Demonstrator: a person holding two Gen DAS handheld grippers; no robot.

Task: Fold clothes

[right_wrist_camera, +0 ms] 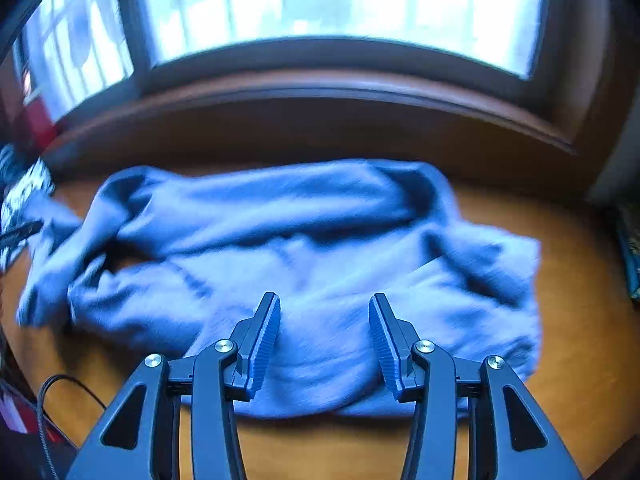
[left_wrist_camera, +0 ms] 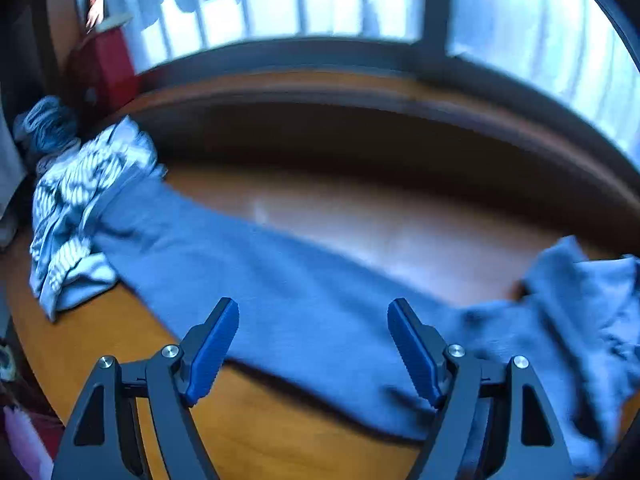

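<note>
Right now the far left of the bench (left_wrist_camera: 120, 320) holds a crumpled striped garment (left_wrist_camera: 76, 208), bunched against the back corner beside a red object (left_wrist_camera: 104, 68) on the sill, apparently parked there to keep the working area free. From that heap a blue sweatshirt (right_wrist_camera: 300, 240) stretches rightward: its long sleeve (left_wrist_camera: 248, 280) lies flat and drawn out along the front of the bench, probably laid straight so it can be folded inward over the body. The left tongs (left_wrist_camera: 313, 346) hover above the middle of that sleeve with their jaws wide apart and nothing between the pads, pointing steeply down at the cloth. Further right, the body of the sweatshirt is spread across the centre of the bench under the window (right_wrist_camera: 340, 12), still rumpled, with loose folds near its left shoulder and its right edge near the right side of the bench. The right tongs (right_wrist_camera: 324, 336) hang over the near hem, jaws moderately parted and empty, seemingly placed for a pinch at the bottom edge. Both views are blurred, so finer creases cannot be read.
</note>
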